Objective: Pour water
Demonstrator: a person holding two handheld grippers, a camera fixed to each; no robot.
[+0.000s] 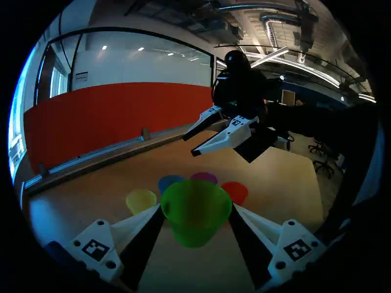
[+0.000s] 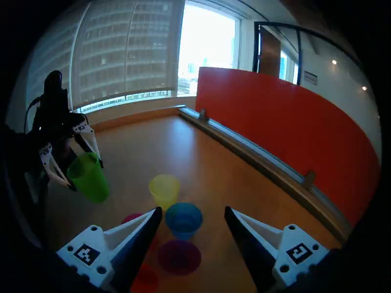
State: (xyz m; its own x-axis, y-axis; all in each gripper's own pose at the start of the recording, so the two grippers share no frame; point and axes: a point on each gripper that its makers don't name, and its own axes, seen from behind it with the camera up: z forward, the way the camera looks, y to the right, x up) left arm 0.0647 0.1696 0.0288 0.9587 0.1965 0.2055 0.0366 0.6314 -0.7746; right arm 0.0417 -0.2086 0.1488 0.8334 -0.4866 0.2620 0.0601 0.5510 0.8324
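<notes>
Left tongs [image 1: 195, 207]: clamped on green cup [image 1: 195, 219], held above desk [image 1: 273, 185]. Right tongs [image 2: 193, 211]: wide, empty, facing blue cup [image 2: 184, 220]; yellow cup [image 2: 164, 188] and purple cup [image 2: 179, 256] adjacent

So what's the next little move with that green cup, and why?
Probably carry the green cup over the blue cup and tip it. The left gripper holds it raised, off to the side of the table cups, so nothing sits under its lip yet.

Your left gripper [image 1: 195, 207] sits low in the frame, both fingers pressed on the green cup [image 1: 195, 222]. Your right gripper [image 2: 193, 210] has its fingers spread wide; in the left gripper view it hangs upper centre, angled down-left.
</notes>
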